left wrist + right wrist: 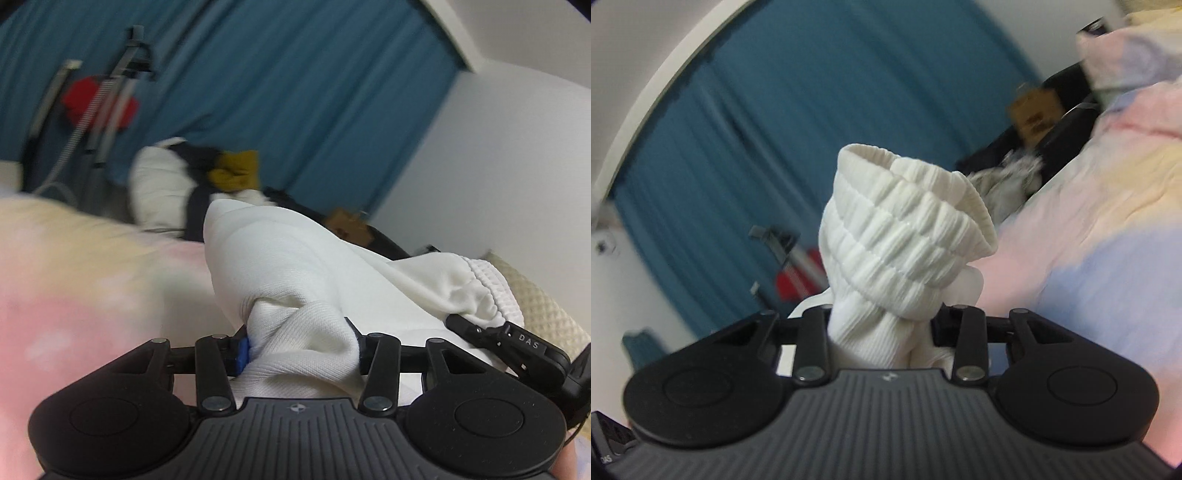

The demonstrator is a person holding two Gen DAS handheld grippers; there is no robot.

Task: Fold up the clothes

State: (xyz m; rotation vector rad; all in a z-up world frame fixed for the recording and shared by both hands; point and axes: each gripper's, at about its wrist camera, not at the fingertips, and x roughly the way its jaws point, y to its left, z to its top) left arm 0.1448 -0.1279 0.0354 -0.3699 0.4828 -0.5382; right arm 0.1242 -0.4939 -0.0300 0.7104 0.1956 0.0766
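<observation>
The left tongs (301,349) are closed partway on a bunched fold of the white garment (295,266). The fabric is pinched between a blue pad (243,350) on the left finger and the right finger, and it fills the gap between them. From this grip the cloth rises in a peak above and ahead of the tongs, then drapes down to the right. At that right end, the ribbed elastic band (491,291) of the same garment is seen gripped in the tip of the other tongs, which enter from the lower right edge of the left wrist view.

The right tongs (886,332) are likewise closed partway on the garment. The white ribbed band (905,236) is clamped between the two fingers and stands up in a rolled, gathered bundle directly above them. A plain knit portion is packed into the gap below the band.

The garment is thus held at two points and lifted clear of the bed (92,266), which is covered by a pastel pink, yellow and blue blanket (1108,206).

Beyond the far edge of the bed, a pile of clothes (192,177) in white, dark and mustard tones is seen. A blue curtain (295,92) hangs behind it, with a blurred stand (114,96) and a red object (99,101) before the curtain. A white wall (498,166) adjoins the curtain on the right.
</observation>
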